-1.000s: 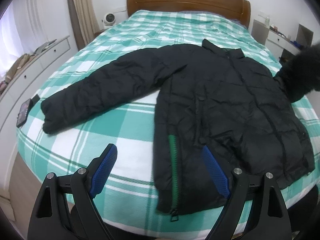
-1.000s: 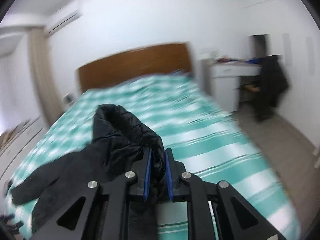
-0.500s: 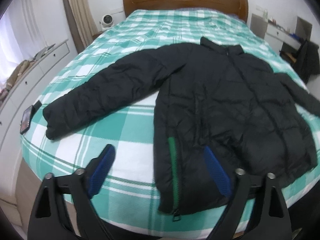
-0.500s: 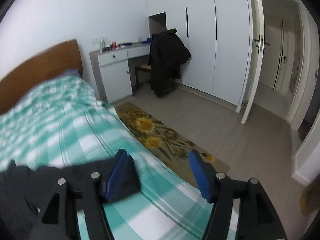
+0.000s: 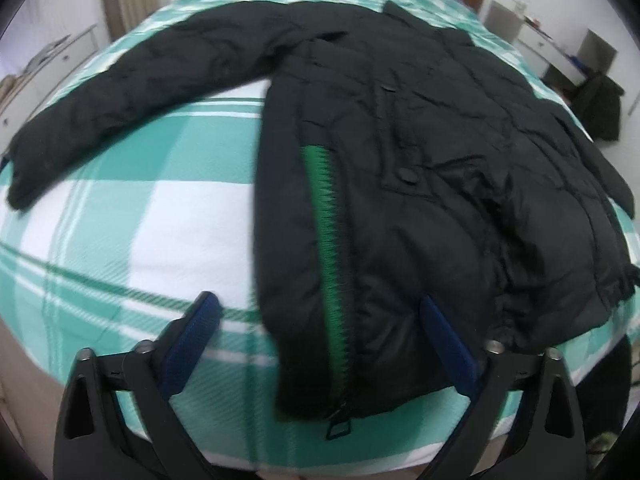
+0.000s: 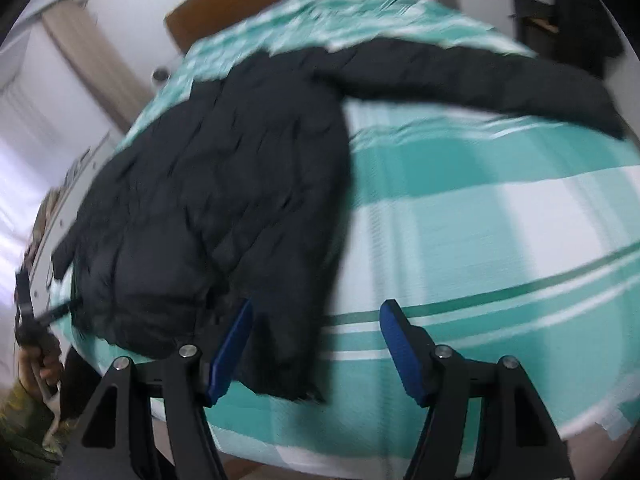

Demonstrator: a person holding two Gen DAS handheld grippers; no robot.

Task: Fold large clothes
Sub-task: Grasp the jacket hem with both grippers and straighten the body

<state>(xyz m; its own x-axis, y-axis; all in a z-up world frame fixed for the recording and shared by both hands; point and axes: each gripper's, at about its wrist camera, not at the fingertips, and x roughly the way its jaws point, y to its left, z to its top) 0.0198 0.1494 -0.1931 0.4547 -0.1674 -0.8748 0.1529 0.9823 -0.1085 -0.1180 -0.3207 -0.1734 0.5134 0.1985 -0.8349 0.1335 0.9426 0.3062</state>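
Note:
A black padded jacket (image 5: 440,140) lies flat on the green and white checked bed cover (image 5: 160,200), both sleeves spread out. Its green zipper (image 5: 328,240) runs down to the near hem. My left gripper (image 5: 318,300) hovers over that hem at the zipper. Its jaws are closing, the hem lies between them, and the blue pads do not press on it. In the right wrist view the jacket (image 6: 224,184) fills the left half, with one sleeve (image 6: 480,76) stretched to the right. My right gripper (image 6: 318,304) stands open over the hem's right corner, not gripping it.
A wooden headboard (image 6: 280,4) closes the far end of the bed. White drawers (image 5: 60,52) run along the left. A desk and a chair draped with a dark garment (image 5: 600,100) stand at the right. A person's hand (image 6: 36,356) shows at the lower left.
My right gripper let go of the sleeve, opened and swung down to the near hem. That sleeve now lies spread on the bed. My left gripper sank closer to the hem.

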